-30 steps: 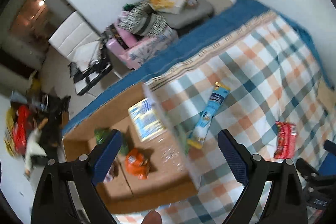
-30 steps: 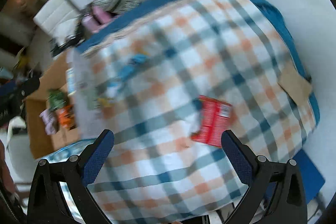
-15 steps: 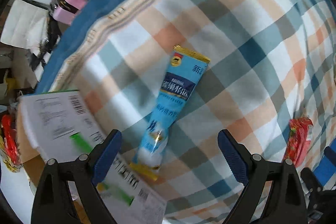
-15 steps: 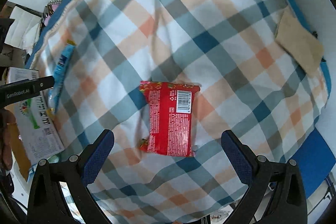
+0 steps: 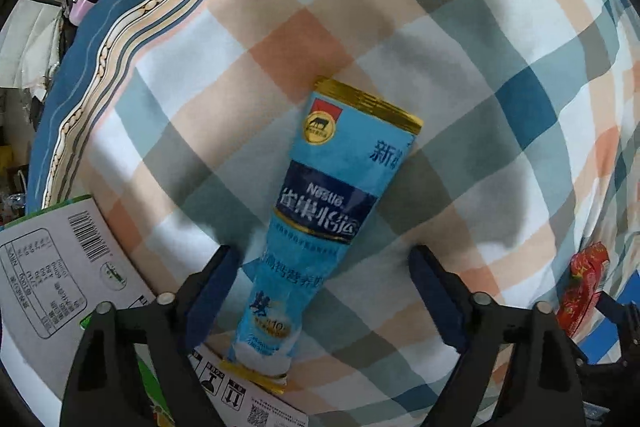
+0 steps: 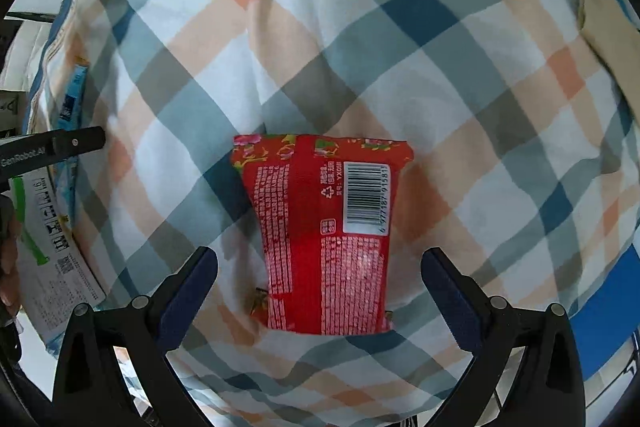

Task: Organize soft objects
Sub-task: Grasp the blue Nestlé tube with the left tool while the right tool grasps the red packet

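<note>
The left tongs (image 5: 320, 291) are pointing steeply down over a plaid bedspread (image 5: 480, 47), their jaws closing around the lower part of a light blue milk-powder pouch (image 5: 328, 203); the left pad is just beside the pouch's edge, the right pad well apart from it, so nothing is gripped. The pouch is lying flat, its gold-sealed near end overlapping a white printed carton flap (image 5: 52, 267) at the bed's left side.

The right tongs (image 6: 320, 291) are hanging released, a red snack packet (image 6: 324, 235) lying barcode-up between the spread pads without touching either.

Only the left view is showing the bedspread's blue patterned border (image 5: 120, 7). Only the right view is showing a tan patch (image 6: 608, 23) at the far right.
</note>
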The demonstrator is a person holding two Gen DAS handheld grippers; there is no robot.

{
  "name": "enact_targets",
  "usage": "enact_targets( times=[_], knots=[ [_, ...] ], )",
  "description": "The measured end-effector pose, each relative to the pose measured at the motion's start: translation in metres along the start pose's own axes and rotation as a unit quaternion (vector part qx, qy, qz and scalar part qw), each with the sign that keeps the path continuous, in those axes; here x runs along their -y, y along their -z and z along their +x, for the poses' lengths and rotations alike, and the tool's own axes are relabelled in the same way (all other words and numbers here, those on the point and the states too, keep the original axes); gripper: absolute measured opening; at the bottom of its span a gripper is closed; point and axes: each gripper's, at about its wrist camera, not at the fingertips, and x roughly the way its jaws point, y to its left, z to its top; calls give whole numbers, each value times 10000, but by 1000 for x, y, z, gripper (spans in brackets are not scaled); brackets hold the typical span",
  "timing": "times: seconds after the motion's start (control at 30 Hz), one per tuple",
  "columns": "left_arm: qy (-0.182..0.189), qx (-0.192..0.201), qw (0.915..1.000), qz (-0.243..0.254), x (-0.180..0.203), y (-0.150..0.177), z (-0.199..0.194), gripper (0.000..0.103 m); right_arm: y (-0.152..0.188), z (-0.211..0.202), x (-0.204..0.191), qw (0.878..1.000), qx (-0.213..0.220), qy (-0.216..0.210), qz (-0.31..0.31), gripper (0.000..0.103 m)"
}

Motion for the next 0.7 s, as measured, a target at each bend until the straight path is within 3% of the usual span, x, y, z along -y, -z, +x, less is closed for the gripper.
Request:
enact_targets(
  times=[0.23, 0.37, 0.53, 0.7],
  knots=[
    [136, 87, 9999, 3, 6, -4, -11, 46, -5, 11, 1, 9999, -79, 32, 78, 100],
    [166, 131, 9998, -27, 4, -4, -16, 31, -11, 19, 1, 9998, -172, 21, 76, 86],
    [192, 188, 9996, -50, 7, -1, -21, 23, -17, 26, -15, 9998, -158, 94, 63, 79],
    [200, 286, 9994, -83, 10, 12, -30, 16, -13, 22, -25, 9997, -77, 231, 31, 62]
  ],
)
